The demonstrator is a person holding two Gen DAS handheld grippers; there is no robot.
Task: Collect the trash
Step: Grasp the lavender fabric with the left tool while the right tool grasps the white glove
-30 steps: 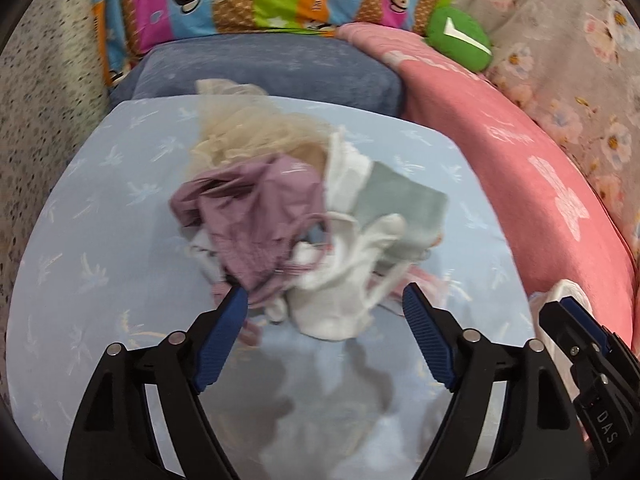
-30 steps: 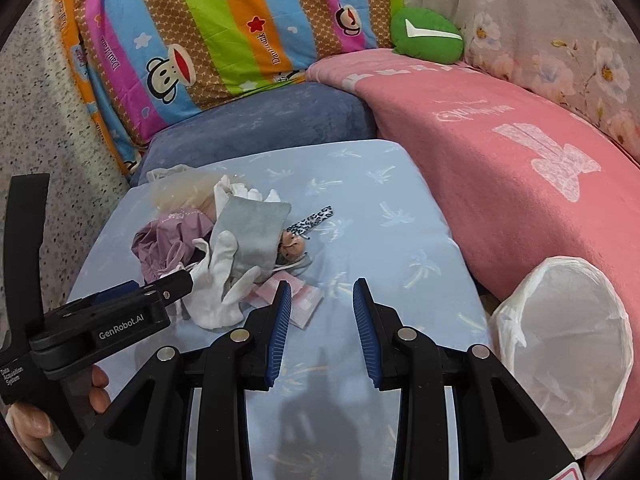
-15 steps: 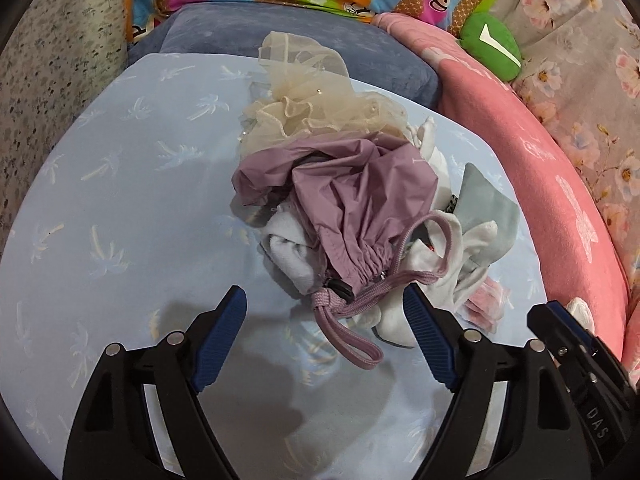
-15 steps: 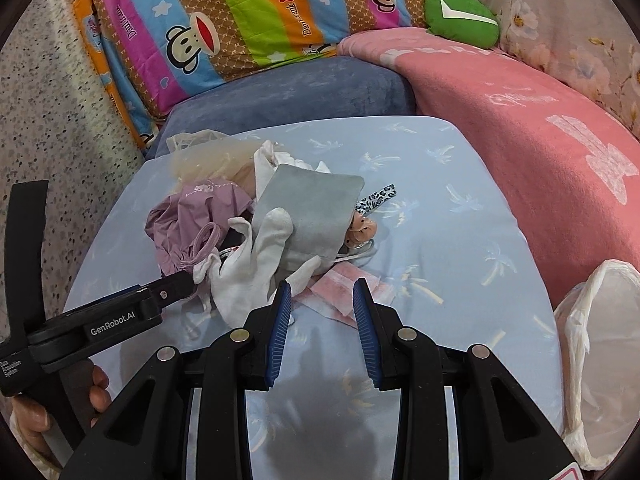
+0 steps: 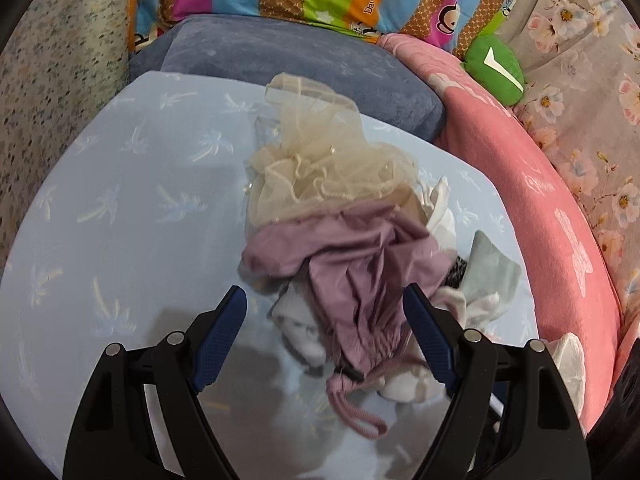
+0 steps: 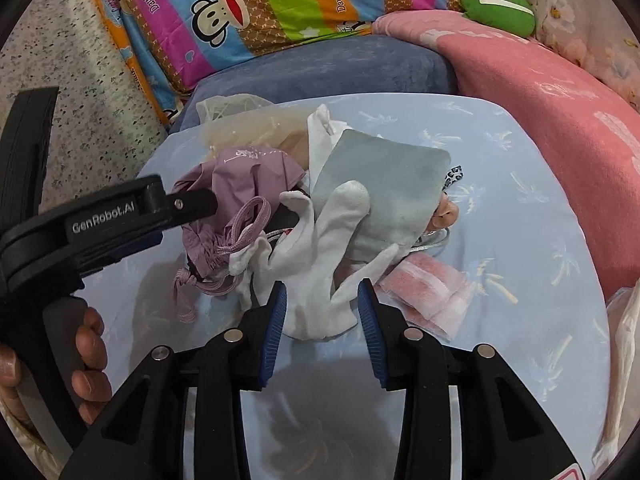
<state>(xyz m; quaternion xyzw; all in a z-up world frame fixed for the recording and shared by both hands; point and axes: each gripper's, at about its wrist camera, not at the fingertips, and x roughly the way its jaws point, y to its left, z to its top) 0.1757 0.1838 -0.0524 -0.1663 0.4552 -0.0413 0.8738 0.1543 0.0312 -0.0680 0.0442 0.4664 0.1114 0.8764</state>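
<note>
A pile of cloth scraps lies on the light blue bed sheet (image 5: 120,208). It holds a mauve drawstring pouch (image 5: 360,280), beige netting (image 5: 320,168), a white glove (image 6: 320,248), a grey-green cloth (image 6: 384,184) and a pink packet (image 6: 432,296). My left gripper (image 5: 324,308) is open, its jaws astride the near end of the mauve pouch. It also shows in the right wrist view (image 6: 120,216). My right gripper (image 6: 322,304) is open, with the cuff of the white glove between its fingertips.
A white bag-lined bin (image 5: 568,364) stands at the right edge of the bed, also in the right wrist view (image 6: 624,360). A pink blanket (image 6: 540,92), a grey-blue pillow (image 5: 288,56), a striped monkey-print pillow (image 6: 280,8) and a green cushion (image 5: 494,70) lie behind.
Both grippers have moved forward into the pile. The left jaws now straddle the mauve pouch; the right jaws have reached the white glove. Both stay open.
</note>
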